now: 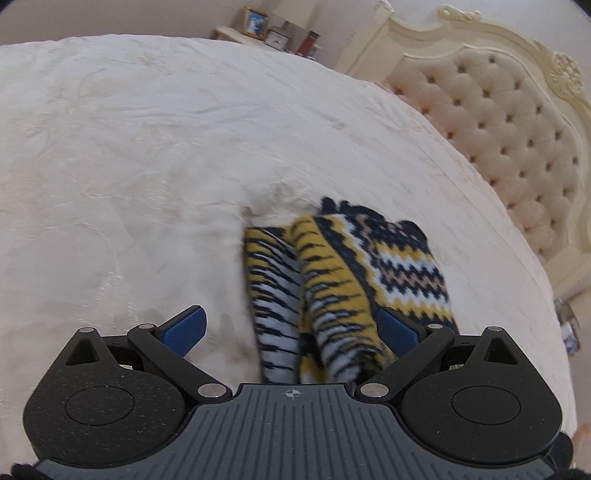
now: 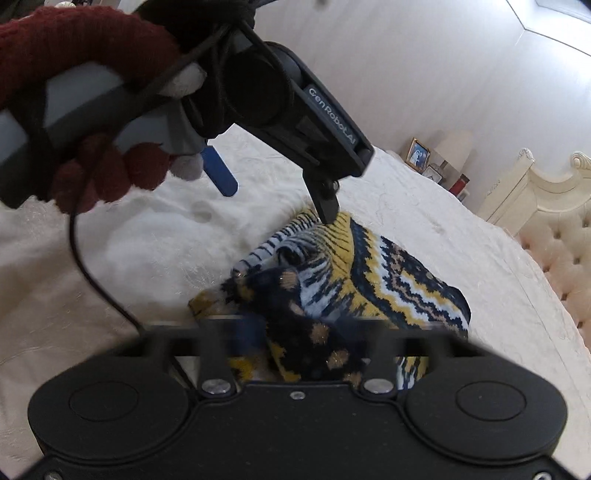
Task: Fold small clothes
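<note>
The near end of the patterned knit garment (image 1: 332,280) ran under the left gripper (image 1: 291,328) body and could not be seen in the left wrist view. In the right wrist view the right gripper (image 2: 295,347) was motion-blurred, its fingers smeared against the bunched fabric, so whether they pinched it could not be told. The gloved hand (image 2: 85,110) was cut off by the left and top edges. The framed picture (image 1: 255,23) at the far side was too small to read.
</note>
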Tool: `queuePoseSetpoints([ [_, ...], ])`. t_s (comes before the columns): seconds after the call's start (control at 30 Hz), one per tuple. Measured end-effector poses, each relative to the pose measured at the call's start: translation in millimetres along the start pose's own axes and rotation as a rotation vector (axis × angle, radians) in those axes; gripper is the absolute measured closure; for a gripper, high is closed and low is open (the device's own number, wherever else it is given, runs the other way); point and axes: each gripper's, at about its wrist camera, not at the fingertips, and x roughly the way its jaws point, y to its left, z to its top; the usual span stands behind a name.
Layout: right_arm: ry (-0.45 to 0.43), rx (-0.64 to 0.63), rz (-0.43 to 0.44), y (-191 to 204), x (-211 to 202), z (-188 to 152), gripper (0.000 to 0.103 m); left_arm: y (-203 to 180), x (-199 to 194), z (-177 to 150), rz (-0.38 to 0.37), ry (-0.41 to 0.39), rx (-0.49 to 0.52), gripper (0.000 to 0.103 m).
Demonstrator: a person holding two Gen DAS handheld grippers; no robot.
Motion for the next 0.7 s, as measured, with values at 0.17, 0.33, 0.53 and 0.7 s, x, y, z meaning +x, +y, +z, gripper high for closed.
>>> queuePoseSetpoints([
  [0.17,-0.054,0.202,0.043,-26,-18,-3,0.09,-9,3,-4,-0.12,0.045,0.002,0.003],
  [0.33,-0.045,0.183,0.069,-19,-22,-10,0.09,-11,22,-10,-0.246,0.092,-0.048,0.003],
  [0.53,-0.038,0.162,0.076,-8,-14,-9,0.089,-9,45,-19,-0.219,0.061,-0.052,0.004],
  [0.7,-0.063,0.15,0.053,-5,-23,-8,0.089,-16,27,-25,-0.216,-0.051,0.03,0.08],
])
